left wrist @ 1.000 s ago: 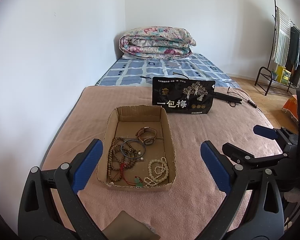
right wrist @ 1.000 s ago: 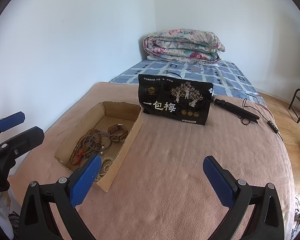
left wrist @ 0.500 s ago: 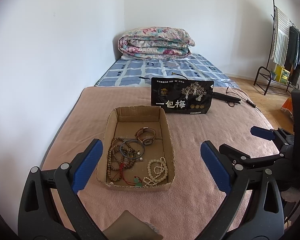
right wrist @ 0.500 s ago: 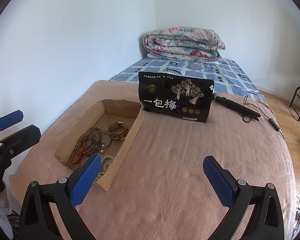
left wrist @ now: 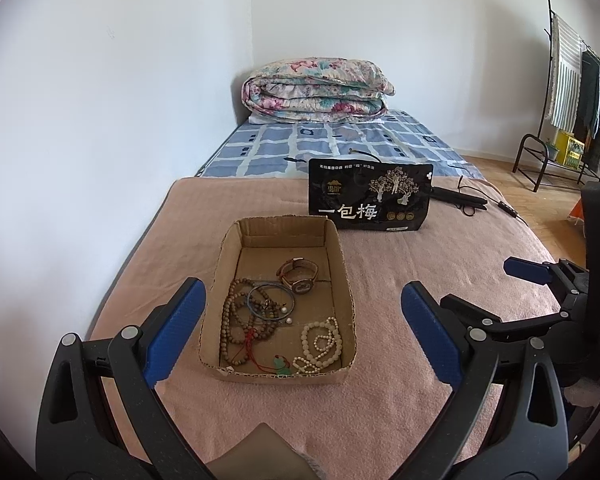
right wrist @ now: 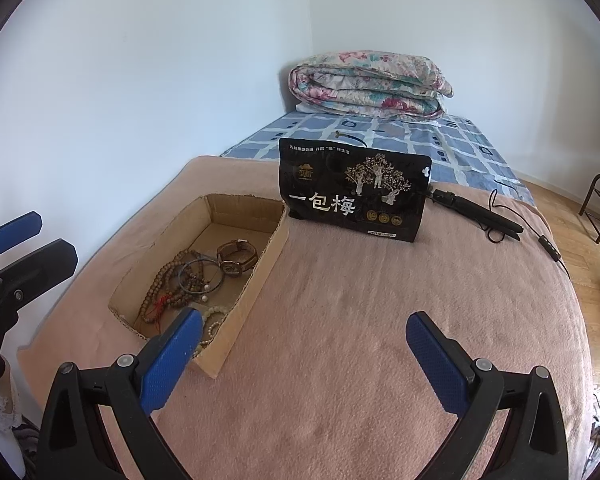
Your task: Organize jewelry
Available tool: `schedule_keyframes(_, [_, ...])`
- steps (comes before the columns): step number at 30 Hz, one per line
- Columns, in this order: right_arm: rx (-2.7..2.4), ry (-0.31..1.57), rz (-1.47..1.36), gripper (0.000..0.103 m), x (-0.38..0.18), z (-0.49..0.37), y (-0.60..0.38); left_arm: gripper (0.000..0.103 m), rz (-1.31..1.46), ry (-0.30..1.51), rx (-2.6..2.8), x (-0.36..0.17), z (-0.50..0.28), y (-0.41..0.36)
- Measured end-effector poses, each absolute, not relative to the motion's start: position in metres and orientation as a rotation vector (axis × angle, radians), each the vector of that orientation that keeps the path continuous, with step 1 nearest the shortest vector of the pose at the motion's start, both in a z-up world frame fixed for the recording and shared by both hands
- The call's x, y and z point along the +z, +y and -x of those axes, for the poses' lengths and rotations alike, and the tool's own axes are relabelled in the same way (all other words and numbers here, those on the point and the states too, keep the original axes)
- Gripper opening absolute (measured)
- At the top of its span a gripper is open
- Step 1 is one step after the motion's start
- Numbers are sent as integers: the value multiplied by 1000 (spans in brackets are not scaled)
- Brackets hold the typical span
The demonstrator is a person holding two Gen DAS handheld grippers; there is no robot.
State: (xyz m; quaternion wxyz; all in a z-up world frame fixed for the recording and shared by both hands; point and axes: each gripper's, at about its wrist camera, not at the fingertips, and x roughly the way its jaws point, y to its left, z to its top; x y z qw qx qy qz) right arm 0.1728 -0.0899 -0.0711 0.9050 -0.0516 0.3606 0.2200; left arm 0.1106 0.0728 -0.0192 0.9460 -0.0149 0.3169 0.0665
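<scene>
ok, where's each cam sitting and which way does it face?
Left wrist: behind the open left gripper, looking down the bed over the cardboard tray of jewelry; right gripper shows at the right edge.
Right wrist: behind the open right gripper, right of the tray, facing the black snack bag; left gripper at the left edge.
Shared: tray, bag, folded quilt.

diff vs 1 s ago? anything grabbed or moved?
Nothing grabbed or released. Both cameras drifted slightly: in the left wrist view the right gripper sits a bit further right, and in the right wrist view the left gripper a bit further left. Both stay open and empty. The cardboard tray, the jewelry in it and the black pouch are unmoved.
</scene>
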Motion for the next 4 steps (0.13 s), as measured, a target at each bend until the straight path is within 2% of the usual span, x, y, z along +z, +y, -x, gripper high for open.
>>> schedule_keyframes(4, [455, 745, 108, 103, -71, -173, -90, 100, 42, 650, 140, -18, -111, 72])
